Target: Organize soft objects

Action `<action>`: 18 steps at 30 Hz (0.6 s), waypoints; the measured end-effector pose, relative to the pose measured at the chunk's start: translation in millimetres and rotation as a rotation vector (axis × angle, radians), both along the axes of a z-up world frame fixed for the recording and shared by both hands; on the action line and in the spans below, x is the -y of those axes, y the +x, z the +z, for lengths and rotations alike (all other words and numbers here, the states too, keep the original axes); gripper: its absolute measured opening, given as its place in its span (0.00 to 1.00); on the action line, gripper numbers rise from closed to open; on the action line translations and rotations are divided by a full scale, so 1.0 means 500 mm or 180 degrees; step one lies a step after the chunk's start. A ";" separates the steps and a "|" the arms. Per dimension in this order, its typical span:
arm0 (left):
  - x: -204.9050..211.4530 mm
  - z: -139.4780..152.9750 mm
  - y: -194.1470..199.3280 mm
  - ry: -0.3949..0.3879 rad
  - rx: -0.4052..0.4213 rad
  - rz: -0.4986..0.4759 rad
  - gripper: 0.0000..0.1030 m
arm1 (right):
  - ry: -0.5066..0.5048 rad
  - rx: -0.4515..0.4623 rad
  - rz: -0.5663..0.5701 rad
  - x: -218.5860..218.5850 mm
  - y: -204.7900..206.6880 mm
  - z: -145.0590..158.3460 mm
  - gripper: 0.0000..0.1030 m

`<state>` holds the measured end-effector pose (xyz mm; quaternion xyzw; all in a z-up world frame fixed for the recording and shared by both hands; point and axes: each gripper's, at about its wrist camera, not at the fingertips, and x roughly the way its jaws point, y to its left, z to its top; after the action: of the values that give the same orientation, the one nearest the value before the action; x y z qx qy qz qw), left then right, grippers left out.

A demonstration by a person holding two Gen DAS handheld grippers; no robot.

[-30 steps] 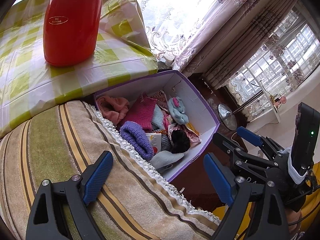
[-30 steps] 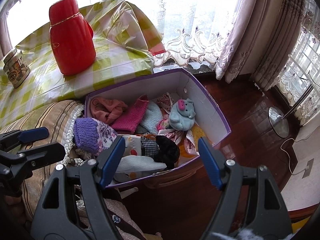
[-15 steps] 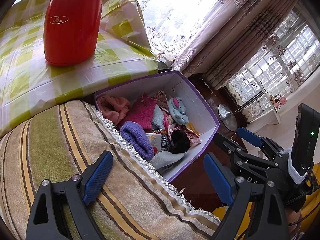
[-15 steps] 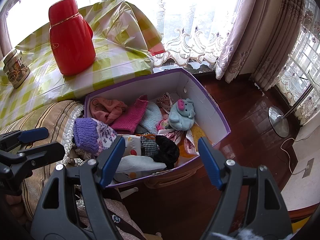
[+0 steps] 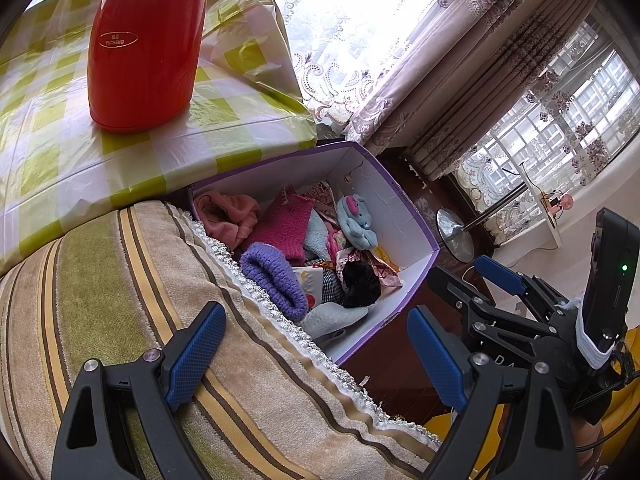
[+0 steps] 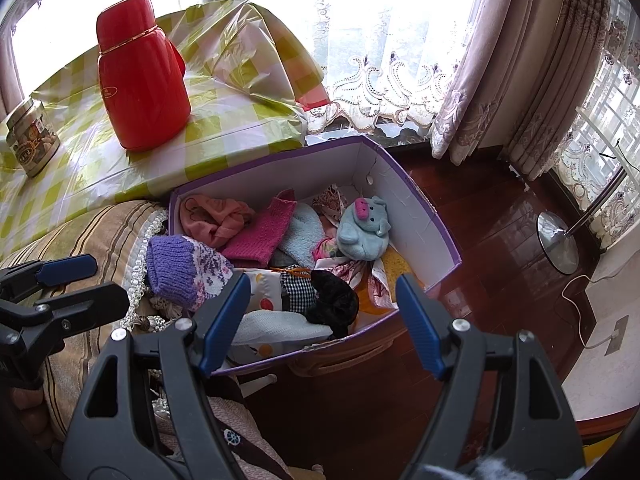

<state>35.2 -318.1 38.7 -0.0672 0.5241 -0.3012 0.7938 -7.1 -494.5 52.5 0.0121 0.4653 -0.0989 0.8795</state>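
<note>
Both grippers, left [image 5: 316, 354] and right [image 6: 322, 322], jaws apart (nothing between), above crowded box [image 6: 424, 216] rim.

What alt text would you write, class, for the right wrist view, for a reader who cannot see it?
An open, empty right gripper hovers over a purple box filled with soft things: a blue plush pig, a purple knit, a pink knit. Behind, a red flask and a jar stand on a checked tablecloth; the left gripper shows at left.
</note>
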 end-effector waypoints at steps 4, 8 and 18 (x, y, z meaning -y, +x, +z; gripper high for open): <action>0.002 -0.001 0.002 -0.0007 -0.0005 0.0025 0.90 | 0.0000 0.0003 0.0001 0.000 0.000 0.000 0.75; 0.004 0.000 0.004 -0.0025 -0.0012 0.0071 0.90 | 0.0003 -0.0001 -0.0004 0.000 0.000 0.000 0.75; 0.008 0.000 0.004 -0.0021 -0.0034 0.0096 0.90 | 0.0007 0.0001 -0.0007 0.001 0.000 0.000 0.75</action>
<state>37.0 -322.1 38.5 -0.0794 0.5263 -0.2905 0.7952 -7.2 -495.1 52.6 0.0135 0.4653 -0.0993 0.8795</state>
